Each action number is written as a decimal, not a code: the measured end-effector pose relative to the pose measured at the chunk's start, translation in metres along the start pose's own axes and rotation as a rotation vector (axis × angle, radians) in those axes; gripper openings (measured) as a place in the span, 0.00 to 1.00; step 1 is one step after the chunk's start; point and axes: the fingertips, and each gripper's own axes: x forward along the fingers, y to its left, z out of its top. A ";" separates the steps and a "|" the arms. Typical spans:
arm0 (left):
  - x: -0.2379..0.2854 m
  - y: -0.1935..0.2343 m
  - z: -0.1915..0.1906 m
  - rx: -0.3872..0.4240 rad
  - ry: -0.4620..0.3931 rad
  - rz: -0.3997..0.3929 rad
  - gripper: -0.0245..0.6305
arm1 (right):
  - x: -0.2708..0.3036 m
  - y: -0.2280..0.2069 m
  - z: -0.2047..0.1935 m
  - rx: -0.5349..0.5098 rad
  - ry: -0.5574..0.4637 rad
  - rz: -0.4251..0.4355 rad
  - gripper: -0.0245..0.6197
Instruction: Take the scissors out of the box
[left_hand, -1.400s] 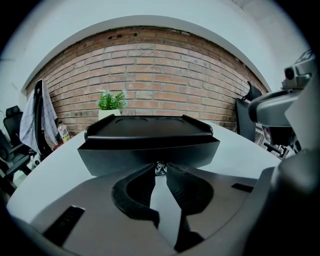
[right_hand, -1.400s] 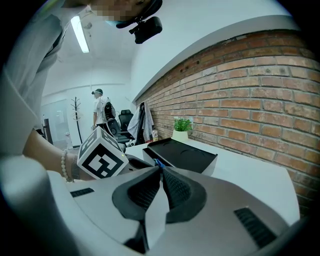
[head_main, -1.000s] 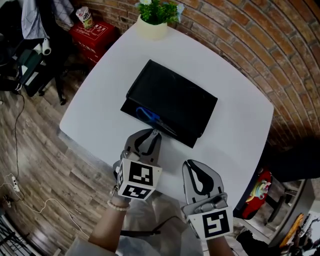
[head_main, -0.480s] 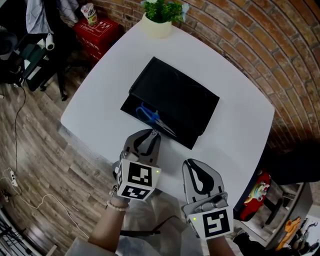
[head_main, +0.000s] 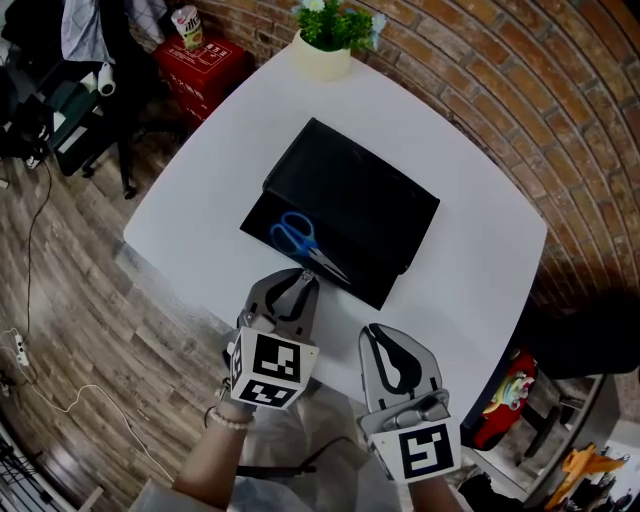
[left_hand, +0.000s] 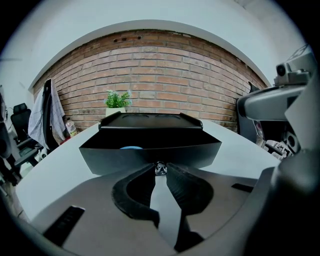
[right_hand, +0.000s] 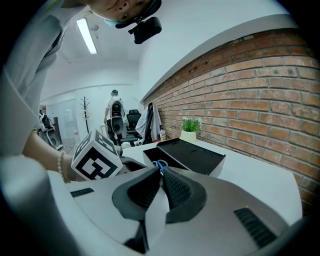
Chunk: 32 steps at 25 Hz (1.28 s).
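Observation:
A black box lies in the middle of the white table. Its drawer is slid out toward me. Blue-handled scissors lie in the drawer, and their handle shows over the drawer wall. My left gripper is at the drawer's front wall, shut on a small shiny pull. My right gripper hovers near the table's front edge, to the right of the left one, shut on nothing. From the right gripper view the scissors show just past the shut jaws.
A potted plant stands at the table's far corner. A red crate with a cup and an office chair are on the wooden floor at the left. A brick wall runs behind the table. A person stands far off.
The drawer has slid further out of the box toward me, so more of the scissors shows. The left gripper has drawn back slightly with it. The right gripper has hardly moved.

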 end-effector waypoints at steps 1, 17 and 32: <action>-0.001 -0.001 -0.001 -0.001 0.001 0.001 0.16 | 0.000 0.001 0.000 -0.001 -0.001 0.003 0.12; -0.018 -0.005 -0.013 -0.010 0.005 0.009 0.16 | -0.001 0.013 0.001 -0.041 0.001 0.039 0.12; -0.031 -0.005 -0.022 -0.022 0.007 0.002 0.16 | 0.058 0.018 0.029 -0.144 0.076 0.216 0.12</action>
